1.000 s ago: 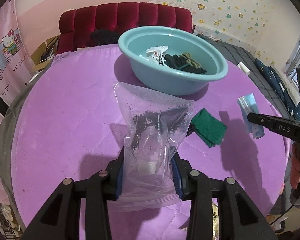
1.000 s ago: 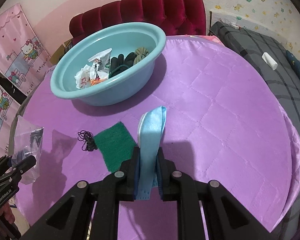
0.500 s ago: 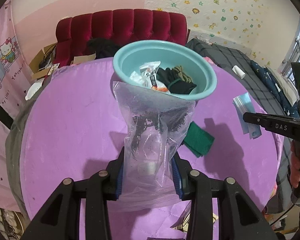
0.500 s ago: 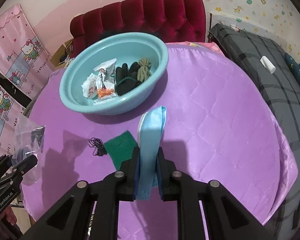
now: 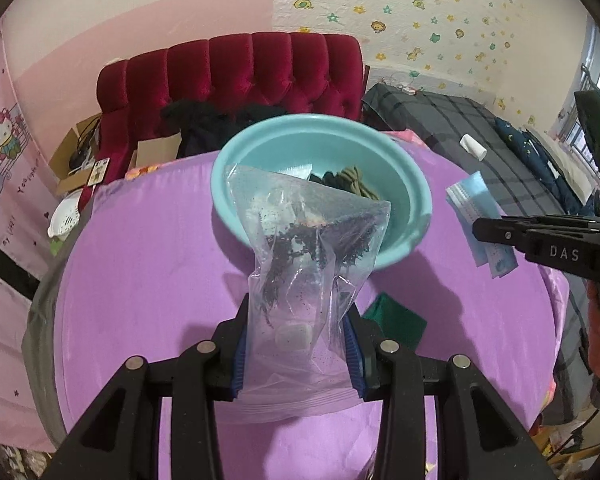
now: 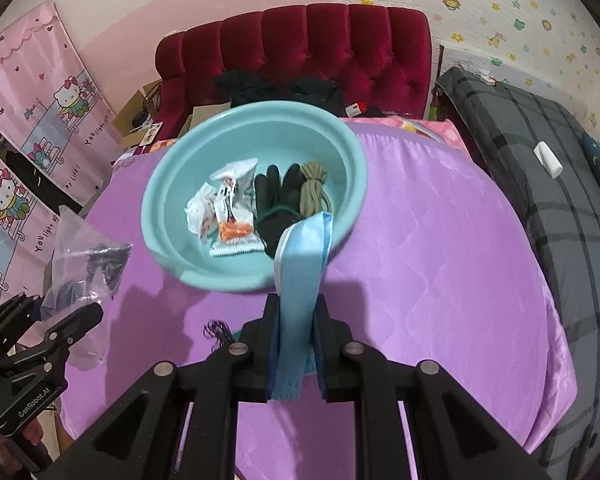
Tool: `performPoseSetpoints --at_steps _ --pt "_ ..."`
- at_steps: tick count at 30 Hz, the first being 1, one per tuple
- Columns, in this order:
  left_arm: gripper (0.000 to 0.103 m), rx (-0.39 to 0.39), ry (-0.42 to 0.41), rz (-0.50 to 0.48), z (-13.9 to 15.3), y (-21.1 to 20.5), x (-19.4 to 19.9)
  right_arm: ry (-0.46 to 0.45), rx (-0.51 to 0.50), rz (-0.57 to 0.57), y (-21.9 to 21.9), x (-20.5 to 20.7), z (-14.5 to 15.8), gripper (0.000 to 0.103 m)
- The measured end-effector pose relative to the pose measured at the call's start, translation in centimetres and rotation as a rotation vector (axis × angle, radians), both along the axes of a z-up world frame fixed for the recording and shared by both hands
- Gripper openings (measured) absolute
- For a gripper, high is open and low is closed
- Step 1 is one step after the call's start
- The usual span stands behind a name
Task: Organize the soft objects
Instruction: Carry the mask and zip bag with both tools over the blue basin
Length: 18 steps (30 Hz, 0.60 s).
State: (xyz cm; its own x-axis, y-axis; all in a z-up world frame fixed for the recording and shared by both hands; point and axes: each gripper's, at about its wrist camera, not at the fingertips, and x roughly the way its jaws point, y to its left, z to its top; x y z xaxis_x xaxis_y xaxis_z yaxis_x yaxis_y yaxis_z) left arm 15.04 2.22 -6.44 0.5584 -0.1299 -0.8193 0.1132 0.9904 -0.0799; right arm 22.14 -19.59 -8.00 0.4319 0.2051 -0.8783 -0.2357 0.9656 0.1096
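My left gripper (image 5: 296,346) pinches a clear zip bag (image 5: 306,280) between its blue pads; the bag holds dark shredded bits and a small white lump, and it stands up from the jaws, clear of the purple worktop (image 5: 148,280). In the left wrist view the bag's upper part overlaps the teal basin (image 5: 410,196), which sits on the worktop toward the red sofa (image 5: 236,72). My right gripper (image 6: 296,350) has its jaws pressed on a folded light-blue face mask (image 6: 302,280), which rises upright from the pads with its top edge overlapping the basin's near rim in the right wrist view. Inside the basin lie white snack packets (image 6: 224,200), a pair of black gloves (image 6: 276,196) and an olive-green bundle of cord or yarn (image 6: 314,188). On the worktop in front of the basin rests a dark green cloth (image 5: 396,320), with a small black tangle of thread (image 6: 216,330) just beside it. A small white cylinder (image 6: 548,160) lies on the grey checked bedding (image 6: 548,216) well apart from the worktop.
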Motion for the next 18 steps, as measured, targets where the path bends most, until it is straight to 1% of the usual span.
performPoseSetpoints --at_steps 10,18 --pt "0.043 -0.004 0.011 -0.028 -0.1 -0.6 5.4 -0.009 0.023 0.035 2.4 4.3 0.7 0.016" --pt "0.043 0.002 0.017 -0.039 -0.8 -0.9 8.7 -0.01 0.046 0.045 3.9 8.0 0.4 0.017"
